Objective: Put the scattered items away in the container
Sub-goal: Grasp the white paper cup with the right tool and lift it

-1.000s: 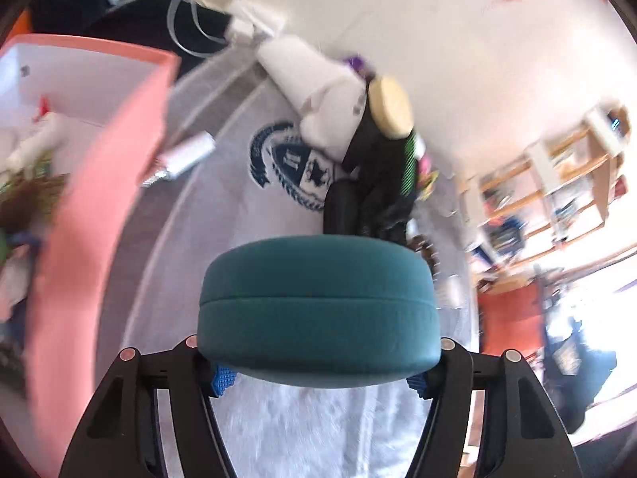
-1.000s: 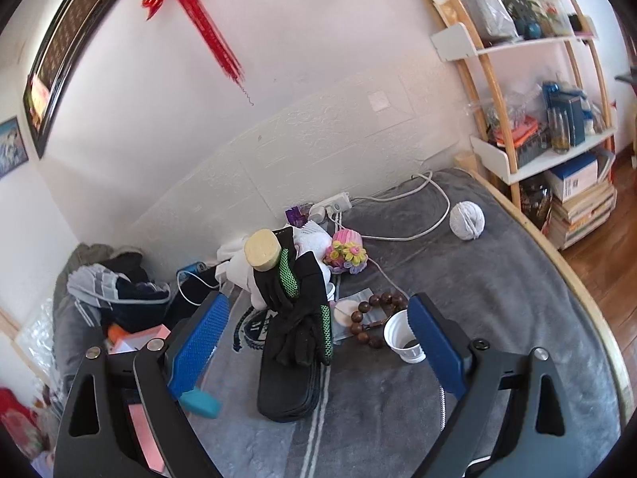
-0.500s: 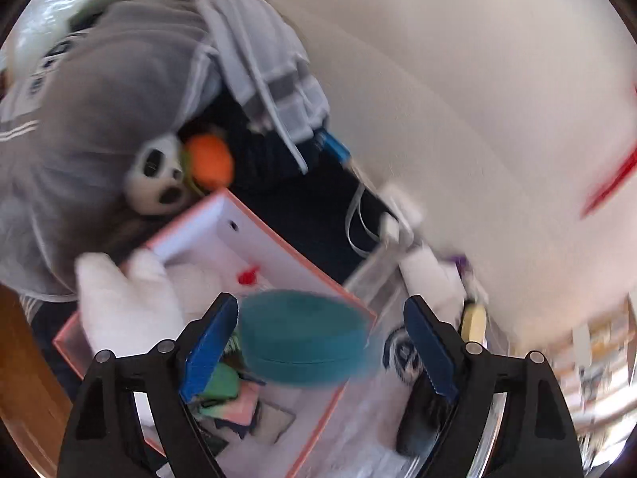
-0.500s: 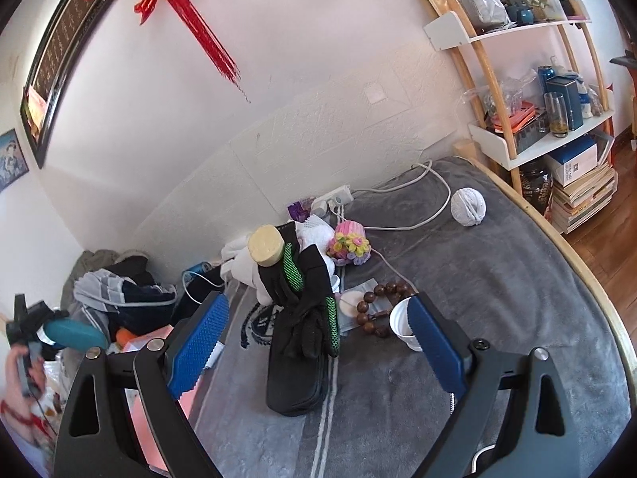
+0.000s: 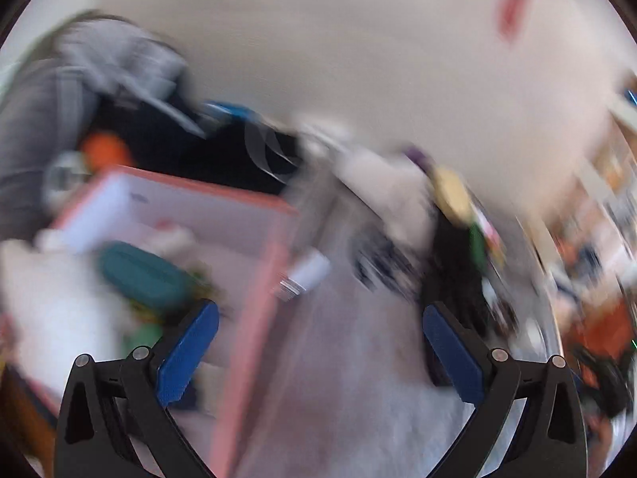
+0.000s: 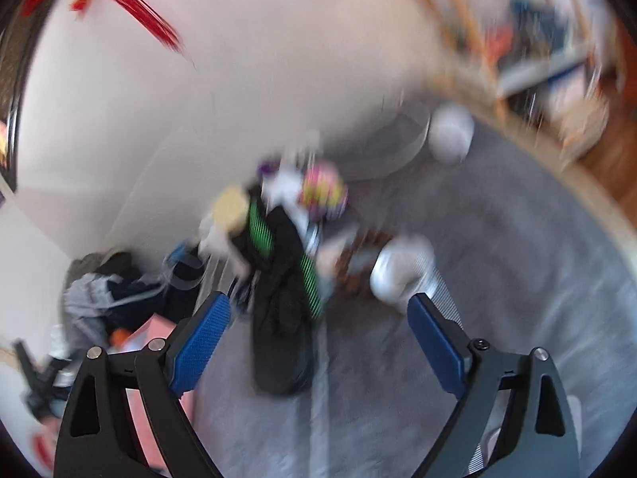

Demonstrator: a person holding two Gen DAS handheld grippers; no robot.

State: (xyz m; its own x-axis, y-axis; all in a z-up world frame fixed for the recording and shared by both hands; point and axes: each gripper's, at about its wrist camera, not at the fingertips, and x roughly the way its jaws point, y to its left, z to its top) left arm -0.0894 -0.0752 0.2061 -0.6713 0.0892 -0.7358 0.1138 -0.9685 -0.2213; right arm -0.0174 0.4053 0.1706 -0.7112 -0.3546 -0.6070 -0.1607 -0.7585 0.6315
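Both views are blurred — the left gripper (image 5: pixel 320 326) gapes wide and empty beside the pink box (image 5: pixel 254 318) rim, the teal case (image 5: pixel 143 275) lying inside, while the right gripper (image 6: pixel 318 324) spreads wide over grey blanket (image 6: pixel 517 279) near black gloves (image 6: pixel 282 279) — no writing legible.

Your case (image 5: pixel 143 275) lies in the box (image 5: pixel 262 290) at the blanket's (image 6: pixel 497 279) left edge; the tube (image 5: pixel 306 275) rests just right of the box wall, gloves (image 6: pixel 282 279) mid-blanket.

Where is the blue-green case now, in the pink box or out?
In. The teal case lies inside the pink box, among other things, and the left claw is open and empty.
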